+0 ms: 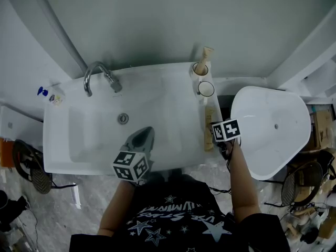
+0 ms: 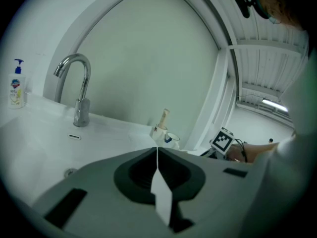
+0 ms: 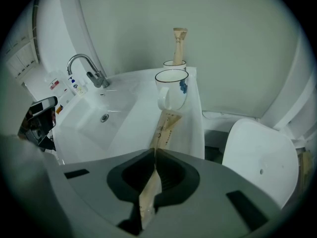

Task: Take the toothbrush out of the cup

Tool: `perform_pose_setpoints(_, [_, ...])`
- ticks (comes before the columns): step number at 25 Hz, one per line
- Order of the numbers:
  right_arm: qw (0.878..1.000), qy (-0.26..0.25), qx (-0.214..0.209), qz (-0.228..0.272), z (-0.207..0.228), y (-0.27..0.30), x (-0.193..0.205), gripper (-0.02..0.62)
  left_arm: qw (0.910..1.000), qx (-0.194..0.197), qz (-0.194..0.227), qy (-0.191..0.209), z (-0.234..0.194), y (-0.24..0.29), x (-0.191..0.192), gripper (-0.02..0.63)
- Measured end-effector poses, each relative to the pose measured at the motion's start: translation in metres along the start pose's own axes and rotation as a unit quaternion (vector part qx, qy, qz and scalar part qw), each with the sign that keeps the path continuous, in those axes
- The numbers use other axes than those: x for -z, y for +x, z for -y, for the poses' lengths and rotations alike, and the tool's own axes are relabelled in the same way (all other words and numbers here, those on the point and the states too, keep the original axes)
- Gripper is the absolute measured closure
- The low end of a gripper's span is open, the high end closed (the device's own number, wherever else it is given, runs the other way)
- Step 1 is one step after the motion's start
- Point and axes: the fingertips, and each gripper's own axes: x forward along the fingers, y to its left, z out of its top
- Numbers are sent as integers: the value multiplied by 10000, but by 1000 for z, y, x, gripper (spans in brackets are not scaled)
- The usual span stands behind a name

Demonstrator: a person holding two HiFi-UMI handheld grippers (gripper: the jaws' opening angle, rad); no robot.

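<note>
Soap bottle (image 2: 16,86) with a blue pump stands at the far left of the white sink (image 1: 79,140), and next to it we see the chrome faucet (image 1: 100,75) curving over the basin. Our left gripper (image 2: 157,152) hovers over the front of the basin with its jaws brought together and nothing in them.

Further right, at the sink's back right corner, two cups stand one behind the other. The rear cup (image 1: 200,70) has an upright brown pack (image 1: 206,54) sticking out of it. The front cup (image 1: 206,88), a white mug with a handle and a blue mark, is empty.

The toothbrush (image 3: 163,128), in its brown paper pack, is out of the cup. It stretches along the sink's right rim, its far end at the foot of the front cup; we cannot tell whether the two touch. Our right gripper (image 3: 155,152) is clamped on its near end, pointing steeply down. A white toilet (image 1: 268,125) stands at the far right.
</note>
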Motion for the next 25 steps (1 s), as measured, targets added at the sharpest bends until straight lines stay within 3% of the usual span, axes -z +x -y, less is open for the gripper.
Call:
perform_pose_setpoints(15, [9991,-301,243,-186,3,19,2,569,9999,-98,-26,14,-2,-1,3,586])
perform_pose_setpoints(18, [9989,-281,348,-108,6,18,1,542,9999,-101,-20,36,-3,-2,2,586])
perform_pose_setpoints(20, [9989,-260,395,-32,7,15,-2,488,9999,-105,-17,59,-3,-2,0,586])
perform_pose_setpoints(25, [9981,-168,541,253,14,0,-14,483,9999,-103,24,92,-5,0,-5,586])
